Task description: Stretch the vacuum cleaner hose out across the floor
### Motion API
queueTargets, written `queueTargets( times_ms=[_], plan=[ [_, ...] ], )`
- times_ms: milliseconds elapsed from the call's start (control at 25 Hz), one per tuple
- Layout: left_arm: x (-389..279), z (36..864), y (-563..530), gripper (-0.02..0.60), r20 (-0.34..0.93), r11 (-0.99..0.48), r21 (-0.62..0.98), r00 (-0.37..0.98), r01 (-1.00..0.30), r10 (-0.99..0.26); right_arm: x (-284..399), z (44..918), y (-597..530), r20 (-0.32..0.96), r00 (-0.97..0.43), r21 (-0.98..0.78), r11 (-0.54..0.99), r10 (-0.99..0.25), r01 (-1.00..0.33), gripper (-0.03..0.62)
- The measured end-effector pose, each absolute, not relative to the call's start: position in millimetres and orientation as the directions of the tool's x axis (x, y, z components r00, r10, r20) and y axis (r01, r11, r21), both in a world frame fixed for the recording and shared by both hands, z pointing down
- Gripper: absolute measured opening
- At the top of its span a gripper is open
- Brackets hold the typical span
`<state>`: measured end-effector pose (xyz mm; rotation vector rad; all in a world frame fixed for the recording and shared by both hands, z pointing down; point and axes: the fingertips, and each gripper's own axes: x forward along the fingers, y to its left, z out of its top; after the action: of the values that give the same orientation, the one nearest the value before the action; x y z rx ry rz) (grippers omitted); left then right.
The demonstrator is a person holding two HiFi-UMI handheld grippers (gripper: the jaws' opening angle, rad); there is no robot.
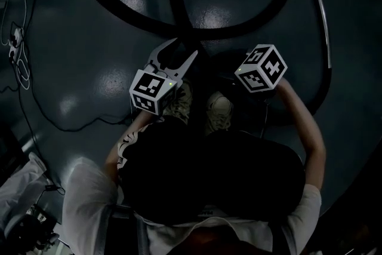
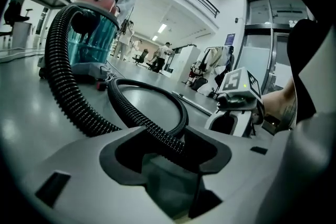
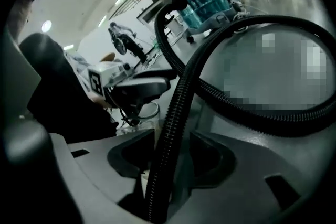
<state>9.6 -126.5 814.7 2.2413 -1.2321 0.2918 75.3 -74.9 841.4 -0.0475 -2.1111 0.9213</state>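
The black ribbed hose lies in crossed loops on the dark floor ahead of me. It leads to a teal vacuum canister. My left gripper hovers just short of where the loops cross, its jaws spread wide. In the left gripper view a stretch of hose runs into the gap without touching either side. My right gripper has the hose passing lengthwise between its jaws, with room on both sides. Its marker cube shows in the head view, while its jaws are hidden there.
A metal wand lies on the floor at the right, joined to the hose. Thin cables trail along the left. My shoes stand just below the grippers. People and equipment stand far back in the hall.
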Motion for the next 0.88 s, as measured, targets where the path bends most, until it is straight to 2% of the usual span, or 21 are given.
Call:
queueTargets(
  times_ms=[160,280,360,440,560,760,880],
  plan=[
    [17,822,-131,0.206,0.439,-0.406,0.417,0.572,-0.813,-0.693,67,870,-46,0.718,-0.592,-0.583,0.780,0.365,-0.227,0.198],
    [17,818,-132,0.206,0.421,-0.420,0.392,0.566,-0.818,-0.709,66,875,-47,0.687,-0.621,-0.623,0.746,0.377,-0.237,0.198],
    [19,814,-135,0.206,0.414,-0.436,0.374,0.568,-0.819,-0.712,67,875,-57,0.675,-0.661,-0.624,0.732,0.328,-0.274,0.196],
    [23,808,-141,0.206,0.395,-0.447,0.368,0.573,-0.815,-0.719,67,873,-79,0.664,-0.714,-0.608,0.716,0.222,-0.342,0.195],
    [31,797,-155,0.206,0.356,-0.469,0.368,0.588,-0.803,-0.726,67,858,-141,0.596,-0.803,-0.638,0.609,0.003,-0.471,0.184],
    [55,790,-182,0.206,0.312,-0.533,0.345,0.630,-0.773,-0.711,58,818,-236,0.495,-0.836,-0.627,0.568,-0.239,-0.533,0.181],
    [67,787,-203,0.206,0.280,-0.539,0.374,0.646,-0.755,-0.710,55,788,-294,0.430,-0.806,-0.602,0.536,-0.407,-0.592,0.178]
  ],
)
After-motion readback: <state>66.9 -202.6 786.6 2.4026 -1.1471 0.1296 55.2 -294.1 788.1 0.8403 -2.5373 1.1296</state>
